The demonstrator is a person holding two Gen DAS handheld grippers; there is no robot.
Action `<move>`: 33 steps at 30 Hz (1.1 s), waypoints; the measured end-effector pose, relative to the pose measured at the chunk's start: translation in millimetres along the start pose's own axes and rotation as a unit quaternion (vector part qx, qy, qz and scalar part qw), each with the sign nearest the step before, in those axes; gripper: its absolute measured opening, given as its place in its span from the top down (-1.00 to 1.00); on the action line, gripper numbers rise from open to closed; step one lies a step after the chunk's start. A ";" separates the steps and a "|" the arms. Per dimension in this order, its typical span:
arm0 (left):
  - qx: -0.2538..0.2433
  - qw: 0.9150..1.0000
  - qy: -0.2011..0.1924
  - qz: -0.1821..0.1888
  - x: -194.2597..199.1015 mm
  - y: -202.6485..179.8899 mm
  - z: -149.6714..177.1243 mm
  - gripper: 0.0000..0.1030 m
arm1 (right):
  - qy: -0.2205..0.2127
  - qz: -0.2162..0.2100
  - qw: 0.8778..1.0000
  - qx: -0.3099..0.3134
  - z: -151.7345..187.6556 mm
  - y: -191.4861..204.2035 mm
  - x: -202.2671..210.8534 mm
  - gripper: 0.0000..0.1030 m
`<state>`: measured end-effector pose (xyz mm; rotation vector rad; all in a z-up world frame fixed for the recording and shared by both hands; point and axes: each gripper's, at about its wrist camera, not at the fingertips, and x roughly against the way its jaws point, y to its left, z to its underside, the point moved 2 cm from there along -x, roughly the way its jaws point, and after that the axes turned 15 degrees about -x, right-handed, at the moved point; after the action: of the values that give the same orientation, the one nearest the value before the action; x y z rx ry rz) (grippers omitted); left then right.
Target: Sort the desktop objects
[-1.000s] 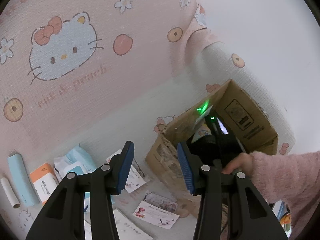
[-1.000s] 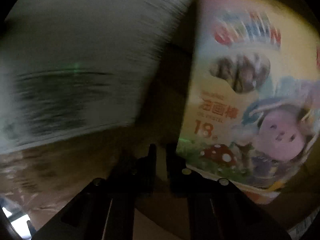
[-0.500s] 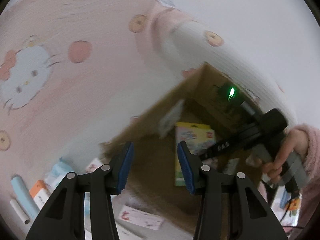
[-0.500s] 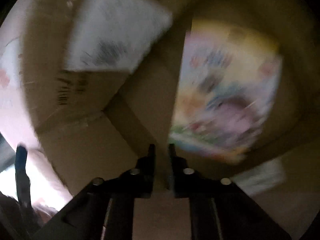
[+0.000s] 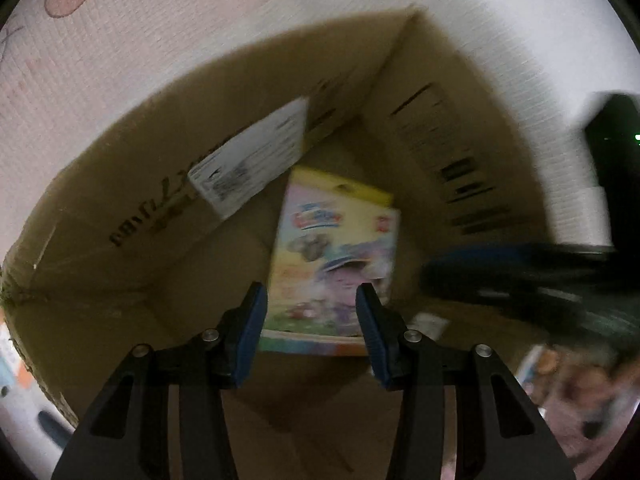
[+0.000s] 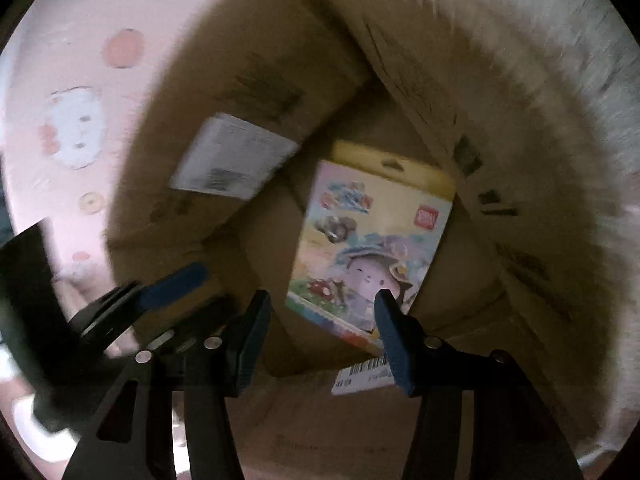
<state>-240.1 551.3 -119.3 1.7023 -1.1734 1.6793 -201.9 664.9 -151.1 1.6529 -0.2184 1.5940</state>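
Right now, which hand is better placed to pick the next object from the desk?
Probably left: the left gripper is empty, and desk items show beside the cardboard box on its side.

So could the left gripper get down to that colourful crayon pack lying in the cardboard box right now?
Probably yes. The left gripper points down into the open cardboard box, empty, and the crayon pack lies flat on the bottom with nothing over it. The right gripper, its fingers opening, crowds the same box and could get in the way.
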 end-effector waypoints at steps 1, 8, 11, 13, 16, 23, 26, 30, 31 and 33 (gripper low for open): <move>0.003 1.000 0.015 -0.008 -6.7 -0.3 -1.7 0.02 | -0.025 0.004 1.000 0.017 2.4 0.7 18.8 0.00; -0.069 0.997 0.022 -0.026 -39.2 -35.6 -39.7 0.02 | -0.137 0.070 0.981 0.119 33.2 8.0 73.7 -0.13; -0.128 0.991 0.008 -0.036 -55.8 -59.3 -57.2 0.02 | -0.136 0.071 0.979 0.137 45.2 7.3 81.9 -0.11; -0.155 0.986 0.004 -0.054 -69.8 -70.5 -68.2 0.04 | -0.130 0.067 0.976 0.160 59.7 12.7 92.3 0.33; -0.147 0.986 -0.007 -0.076 -88.6 -70.8 -82.8 0.69 | -0.126 0.095 0.968 0.194 67.4 12.0 106.3 0.79; -0.144 0.985 -0.056 -0.073 -96.2 -65.5 -94.3 0.68 | -0.136 0.119 0.960 0.215 62.3 5.9 108.9 0.79; -0.138 0.984 -0.060 -0.094 -95.3 -63.5 -87.4 0.29 | -0.151 0.126 0.956 0.220 56.7 7.3 114.9 0.79; -0.084 0.992 -0.032 -0.093 -97.9 -50.1 -66.3 0.32 | -0.166 0.123 0.952 0.227 51.9 10.6 122.0 0.79; -0.064 0.994 -0.030 -0.085 -96.8 -45.8 -59.3 0.38 | -0.169 0.121 0.951 0.227 49.9 11.7 122.5 0.79; -0.041 0.996 -0.039 -0.070 -95.6 -39.9 -51.0 0.67 | -0.171 0.110 0.953 0.226 48.6 12.6 126.3 0.79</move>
<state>-224.6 637.0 -195.2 1.7691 -1.1147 1.4731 -149.4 675.9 -26.3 2.3321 -0.2319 1.5880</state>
